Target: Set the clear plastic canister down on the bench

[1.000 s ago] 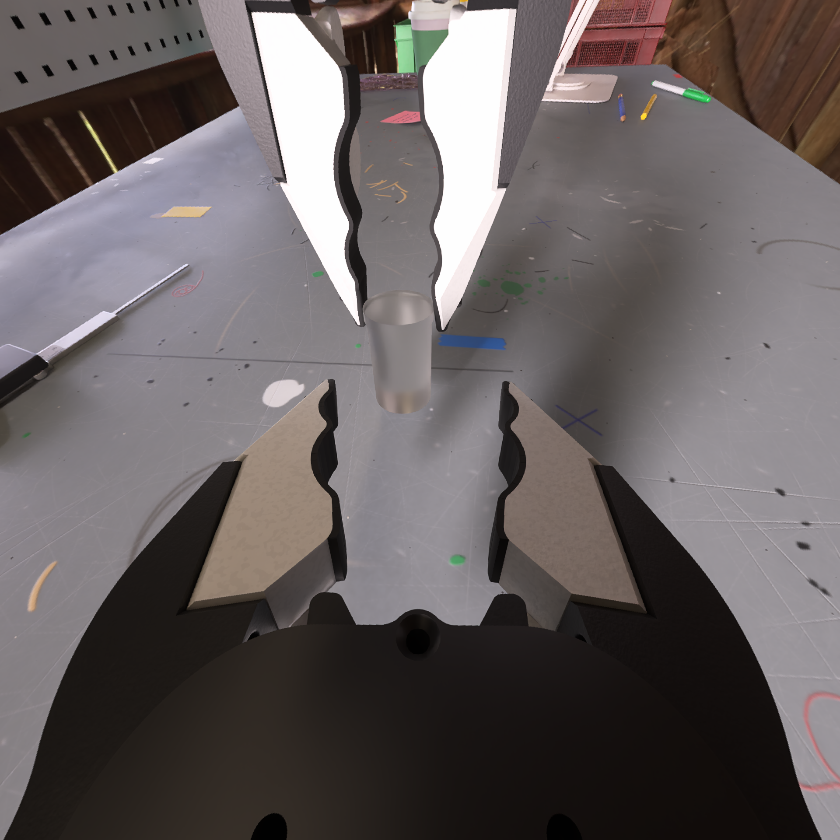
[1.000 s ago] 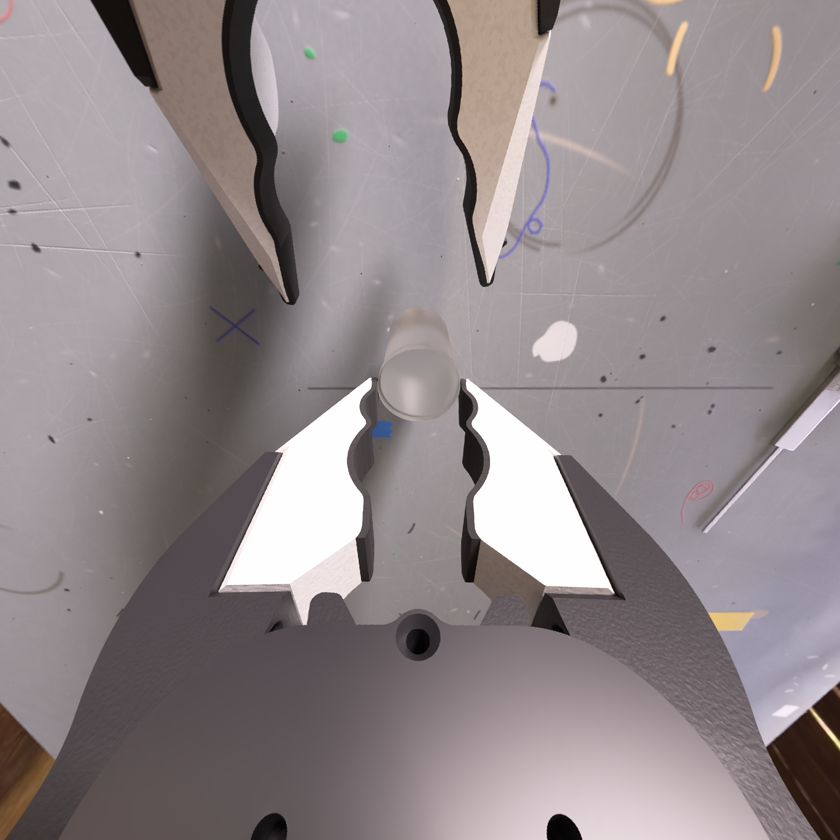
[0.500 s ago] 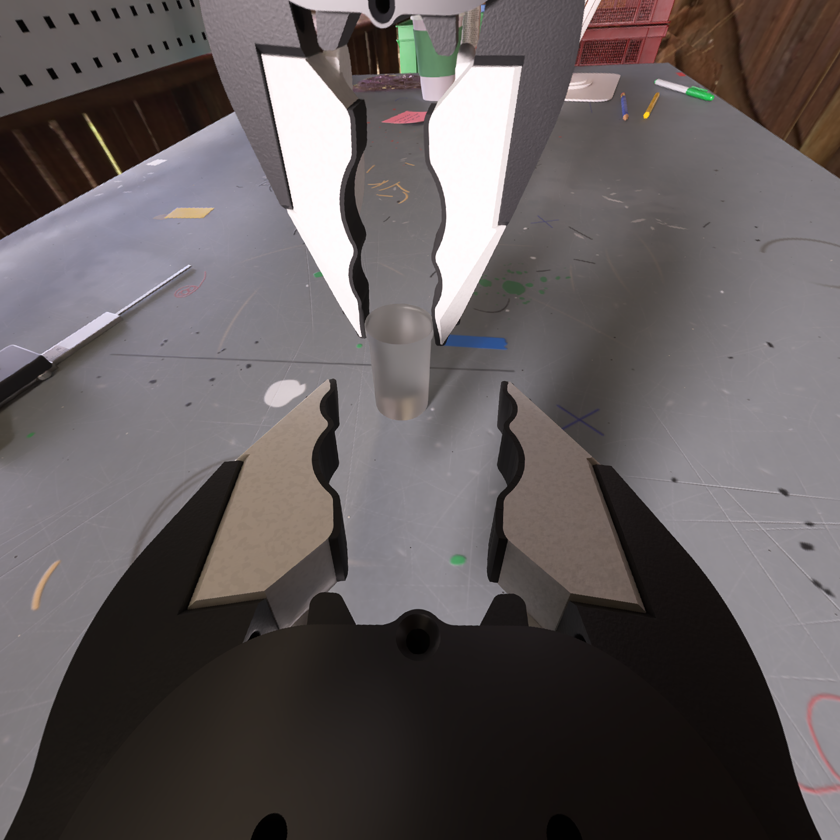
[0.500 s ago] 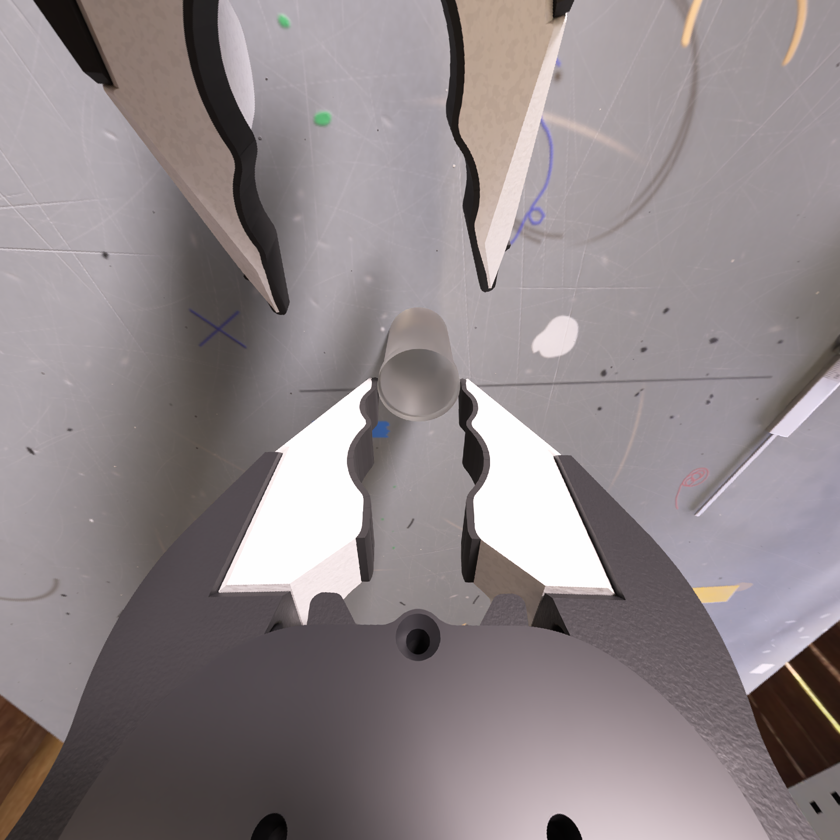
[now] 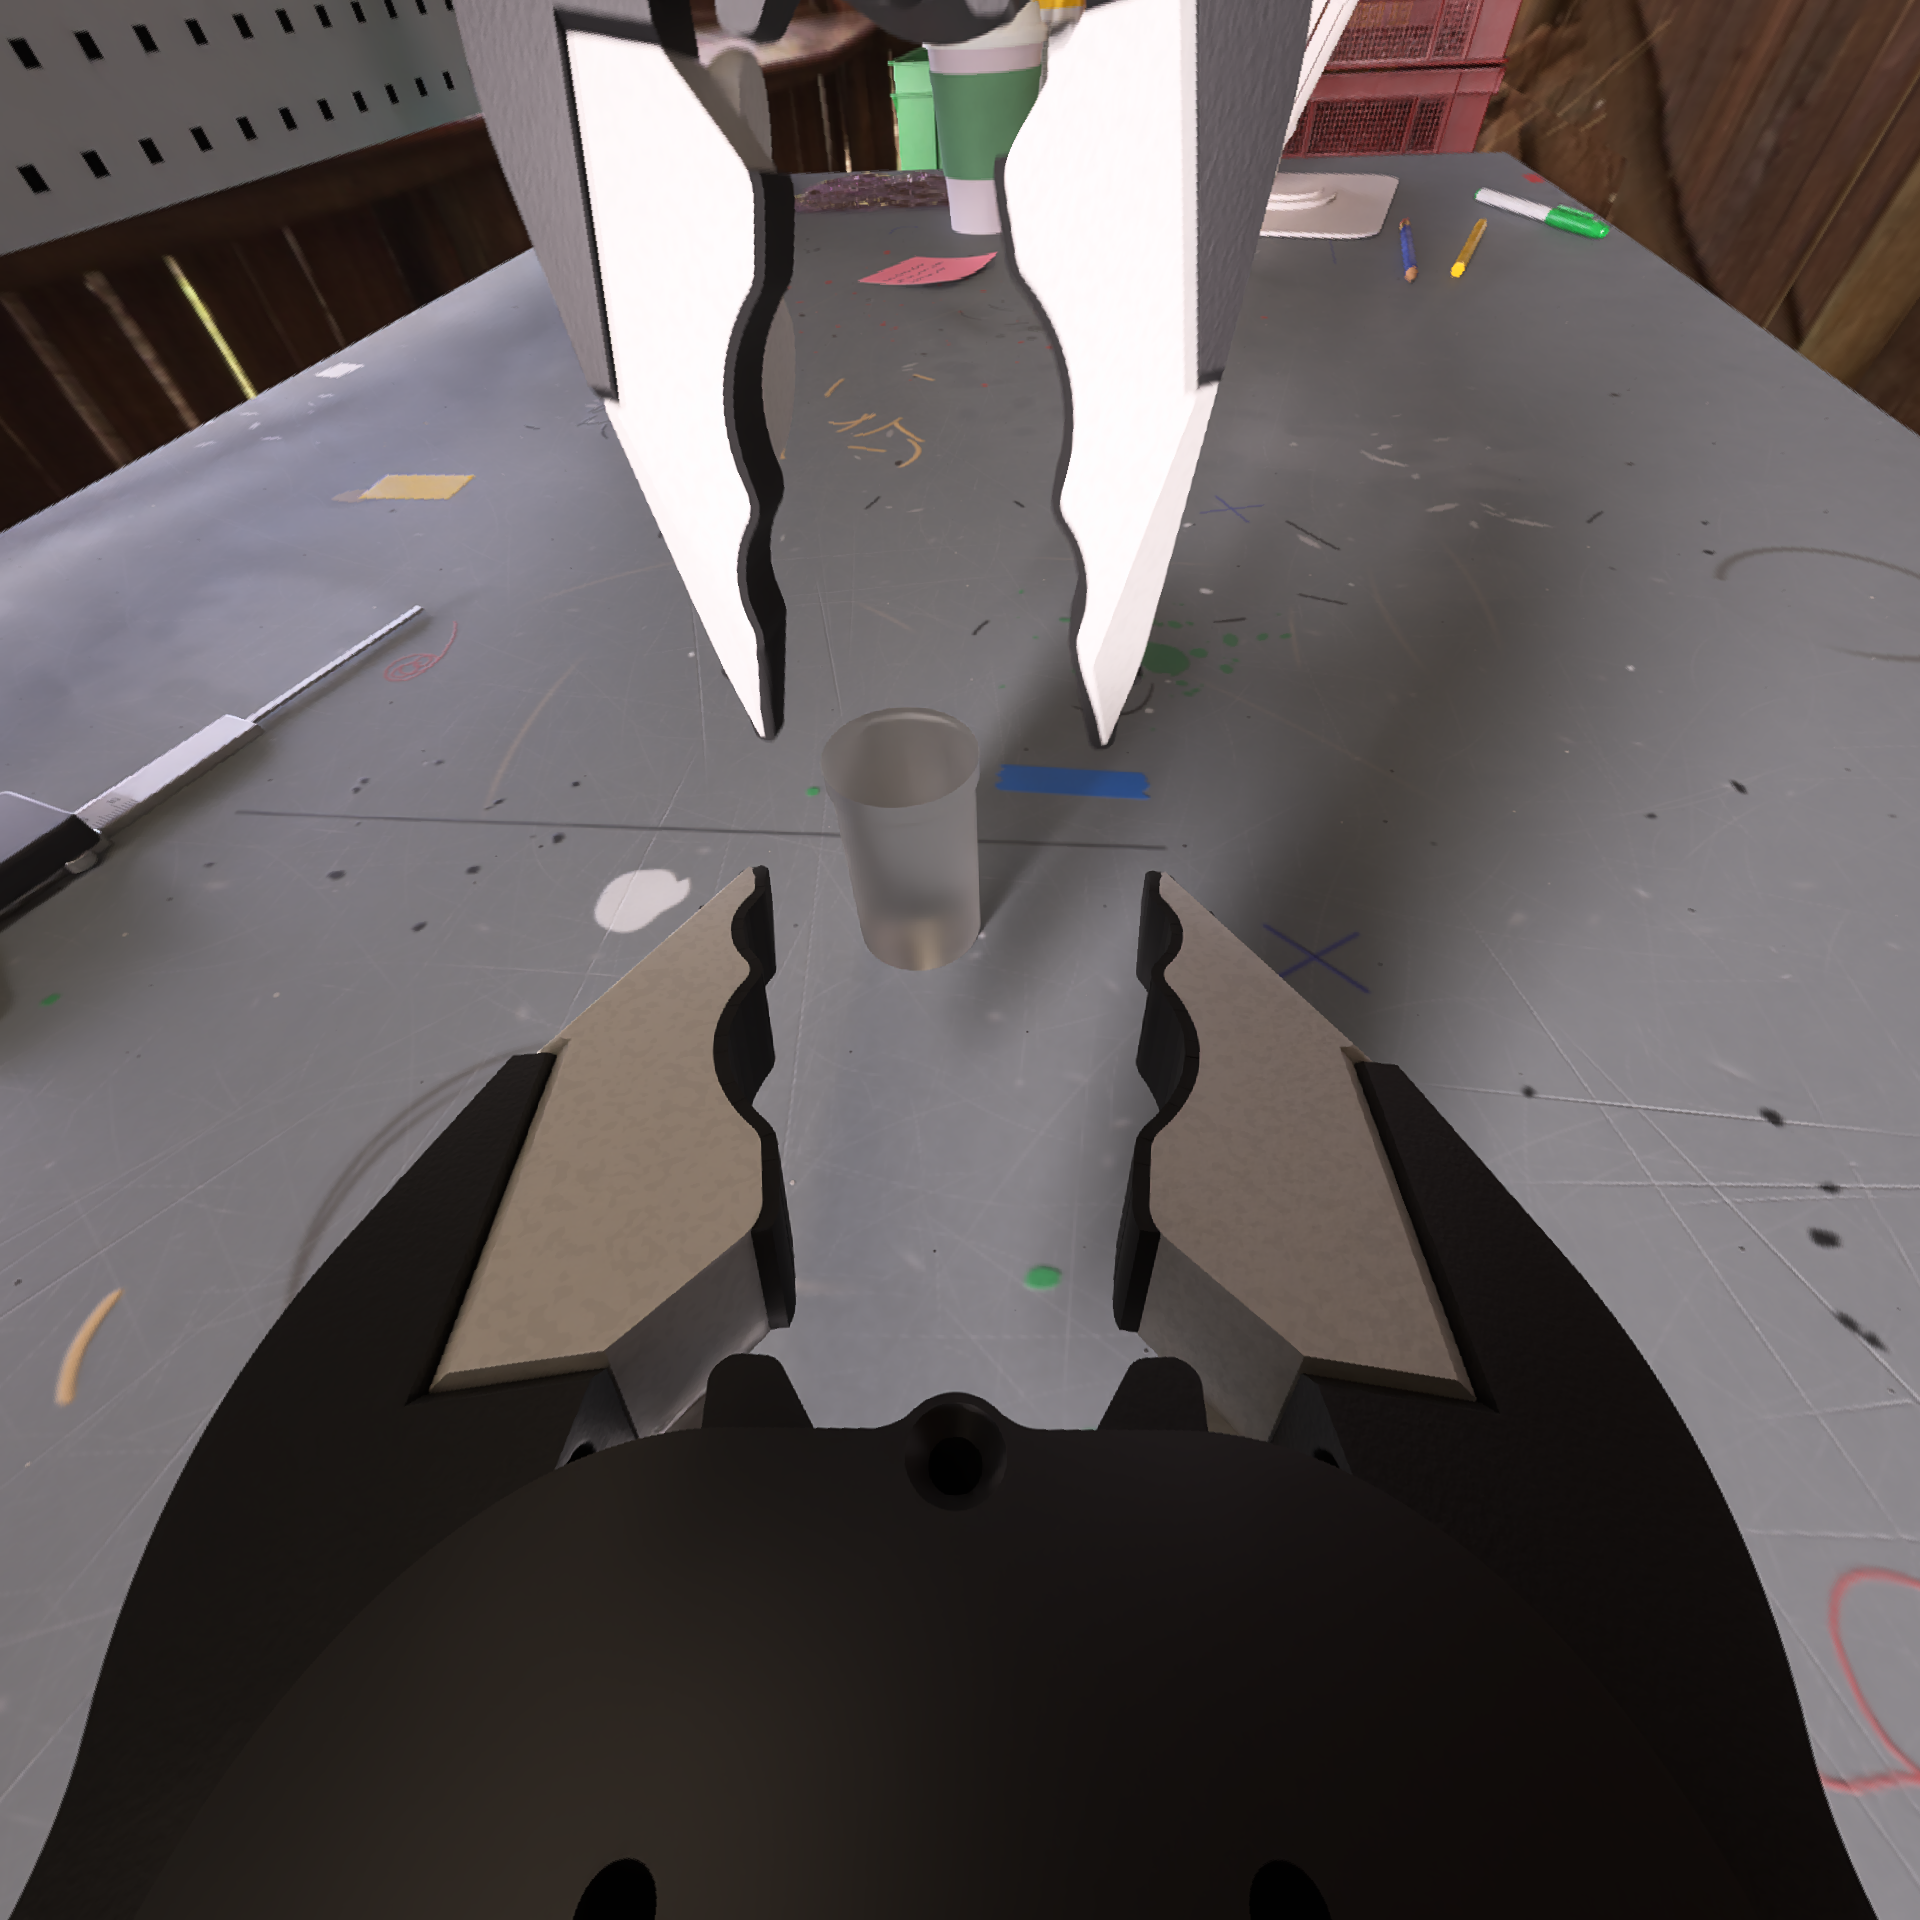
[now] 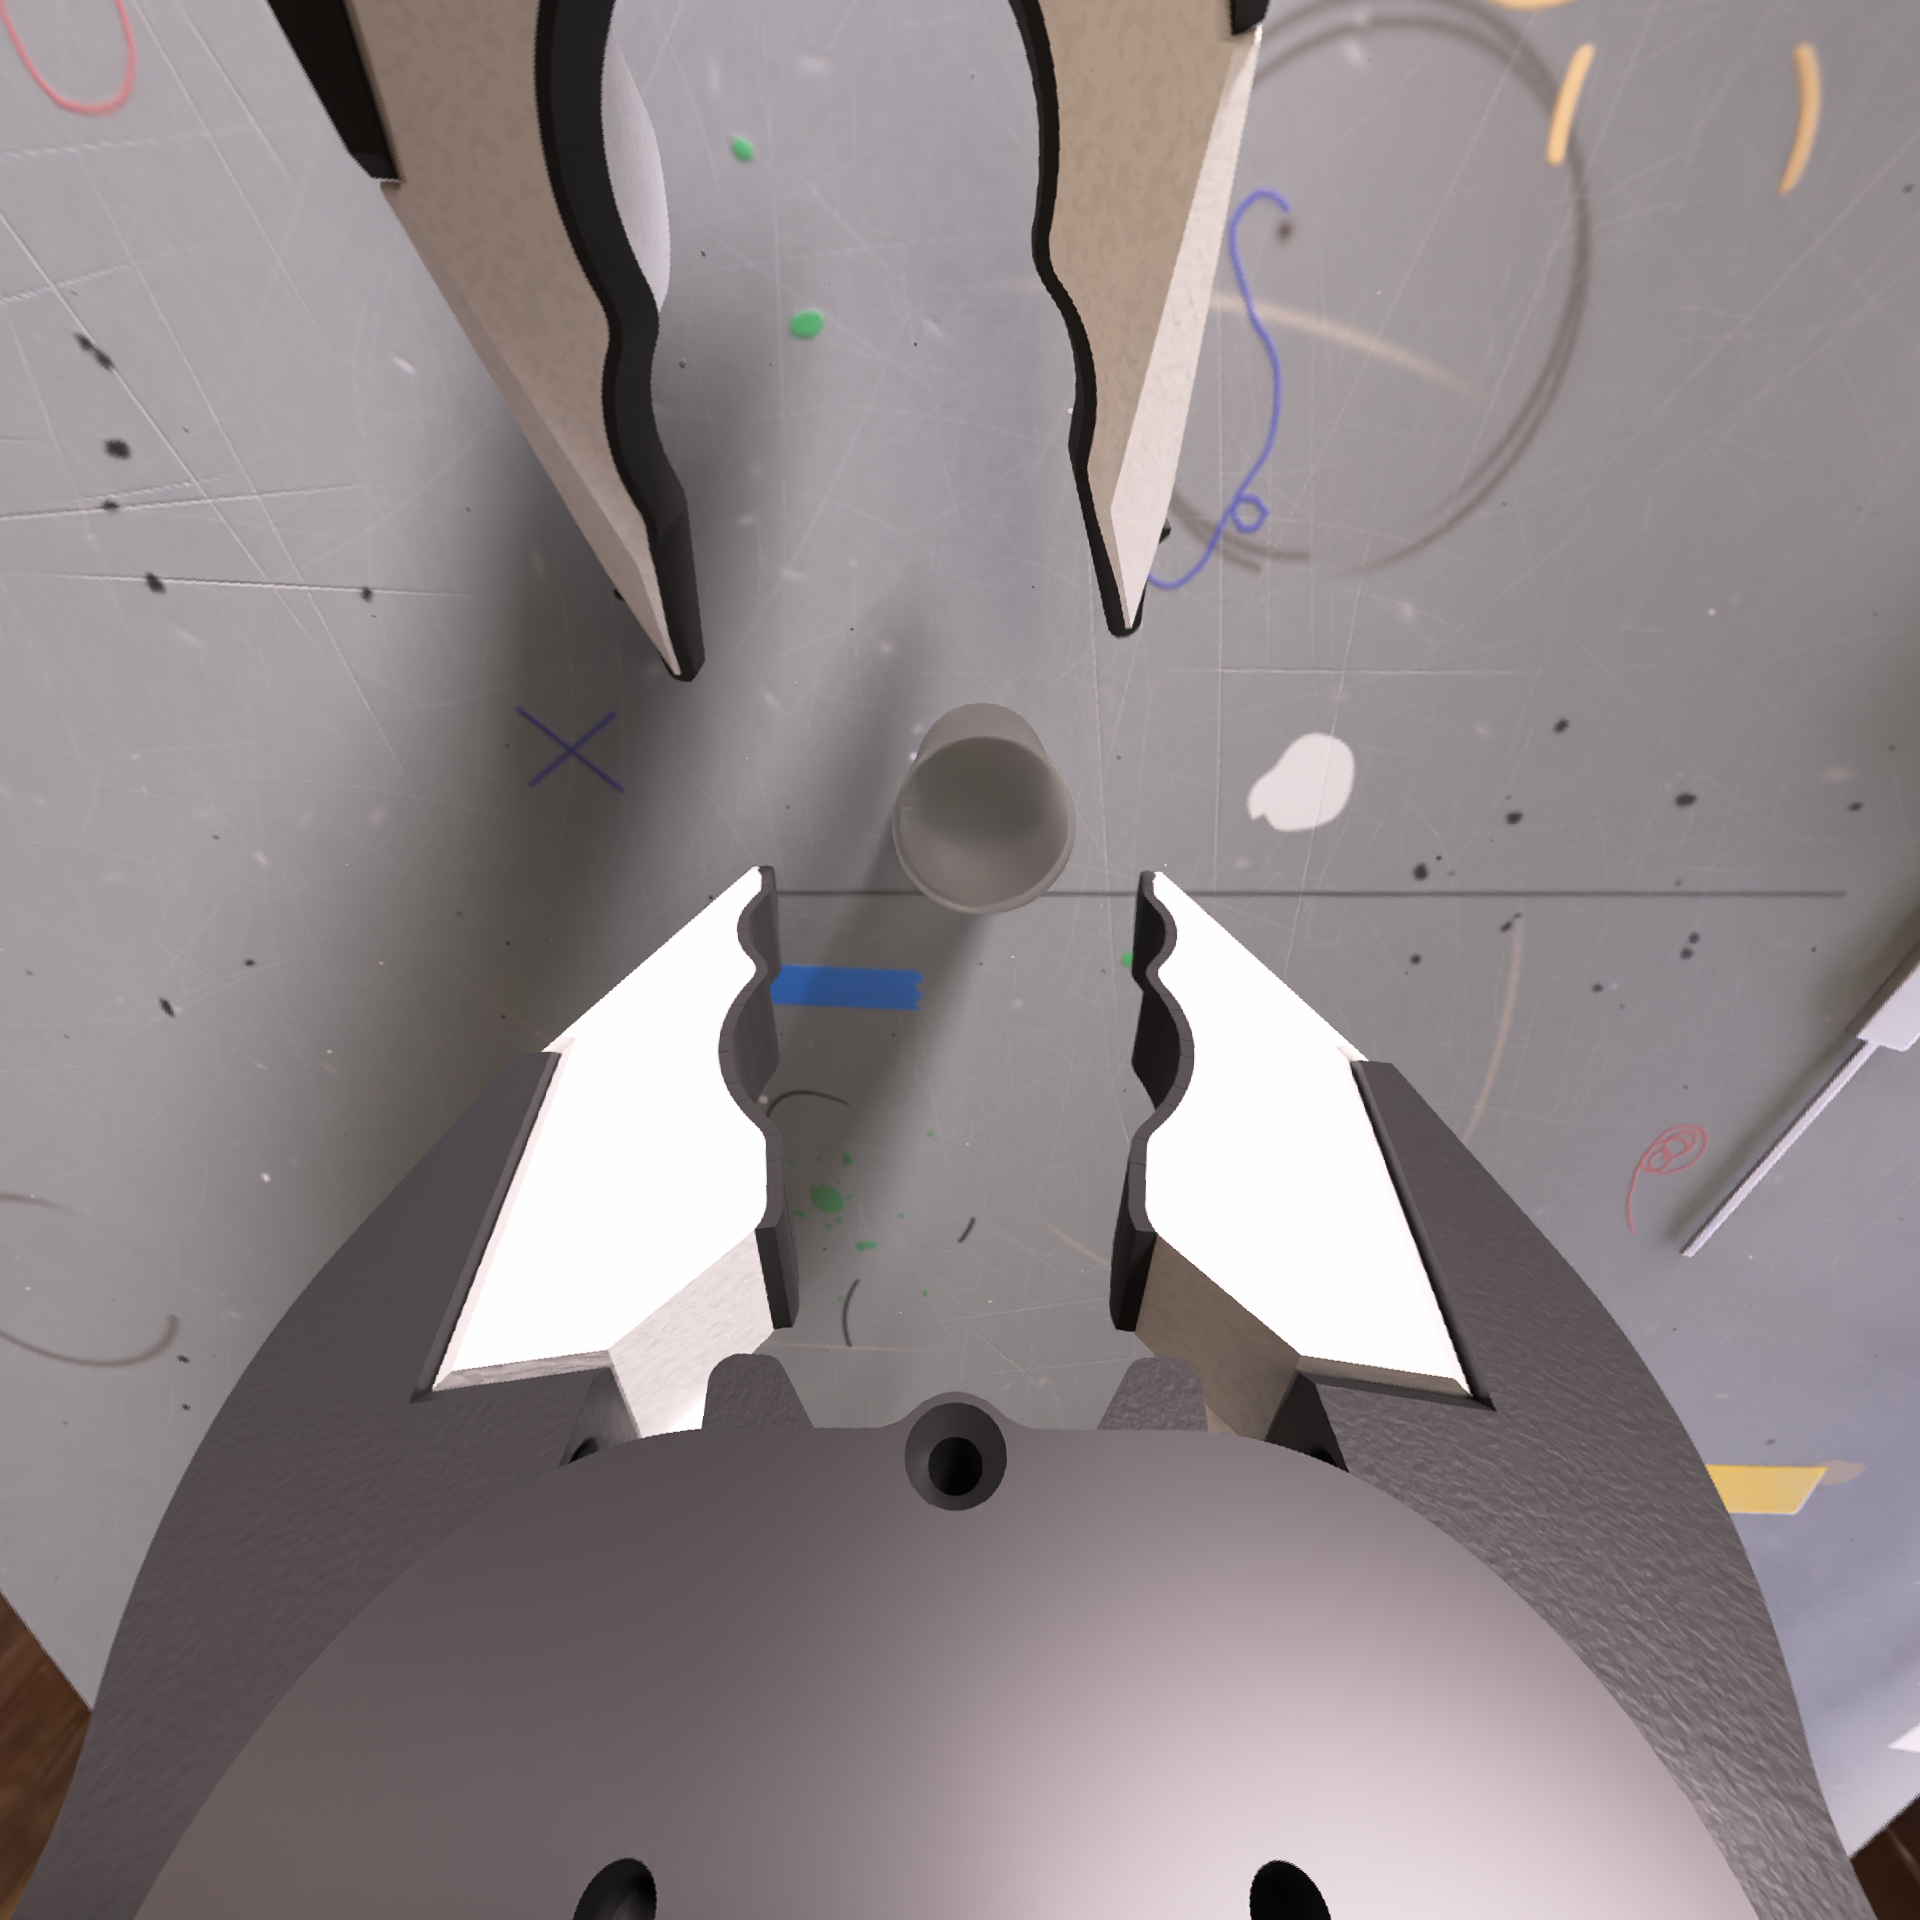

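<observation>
Now the clear plastic canister (image 5: 912,842) stands upright on the grey tabletop (image 5: 1558,831), mouth up, touched by neither pair of tongs. In the left wrist view it sits just ahead of the left tongs (image 5: 956,883), whose tan fingers (image 5: 644,1122) are spread wide with bare tabletop between them. The right tongs (image 5: 935,732) hang above and beyond it, white fingers (image 5: 675,416) pointing down, parted wider than the canister, their tips level with its rim and clear of it on both sides.

From the right wrist view the canister (image 6: 982,821) is seen from above, its open mouth facing the camera, lying just past the tips of the right tongs (image 6: 956,883). The left tongs (image 6: 899,649) reach in from the top of that view, also wide.

A strip of blue tape (image 5: 1072,781) lies just beside the canister, a white paint blotch (image 5: 639,899) near it on the other side, and a metal ruler (image 5: 208,743) well apart at the left edge. A green-and-white cup (image 5: 977,135), two pencils (image 5: 1434,247) and a green marker (image 5: 1543,213) rest at the far end.
</observation>
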Robot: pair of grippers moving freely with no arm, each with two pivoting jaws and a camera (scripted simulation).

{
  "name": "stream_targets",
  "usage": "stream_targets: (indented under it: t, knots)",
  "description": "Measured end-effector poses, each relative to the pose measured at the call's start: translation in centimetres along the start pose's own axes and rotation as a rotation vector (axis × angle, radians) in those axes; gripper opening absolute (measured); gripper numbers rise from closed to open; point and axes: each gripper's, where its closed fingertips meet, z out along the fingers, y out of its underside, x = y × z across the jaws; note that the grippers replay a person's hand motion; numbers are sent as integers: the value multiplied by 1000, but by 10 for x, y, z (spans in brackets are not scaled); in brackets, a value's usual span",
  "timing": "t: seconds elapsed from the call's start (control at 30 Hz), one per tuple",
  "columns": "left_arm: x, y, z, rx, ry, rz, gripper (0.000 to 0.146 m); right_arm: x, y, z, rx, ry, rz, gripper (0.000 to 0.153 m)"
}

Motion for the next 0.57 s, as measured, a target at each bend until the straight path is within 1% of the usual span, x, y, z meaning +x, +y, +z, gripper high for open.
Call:
stream_targets:
  t: [0.07,0.13,0.23,0.37,0.43,0.57]
  knots:
    - [0,0,0,2,-3,2,71,-1,2,-7,39,6,19,76]
    - [0,0,0,4,-6,5,70,-2,3,-18,133,21,56,83]
    - [0,0,0,3,-7,8,70,-3,2,-39,380,45,110,92]
    - [0,0,0,-1,-10,12,70,0,5,-65,731,122,170,101]
    - [0,0,0,0,-11,11,70,1,8,-72,865,159,183,103]
    - [-2,-1,-1,13,-14,-3,70,0,13,-79,1067,230,158,104]
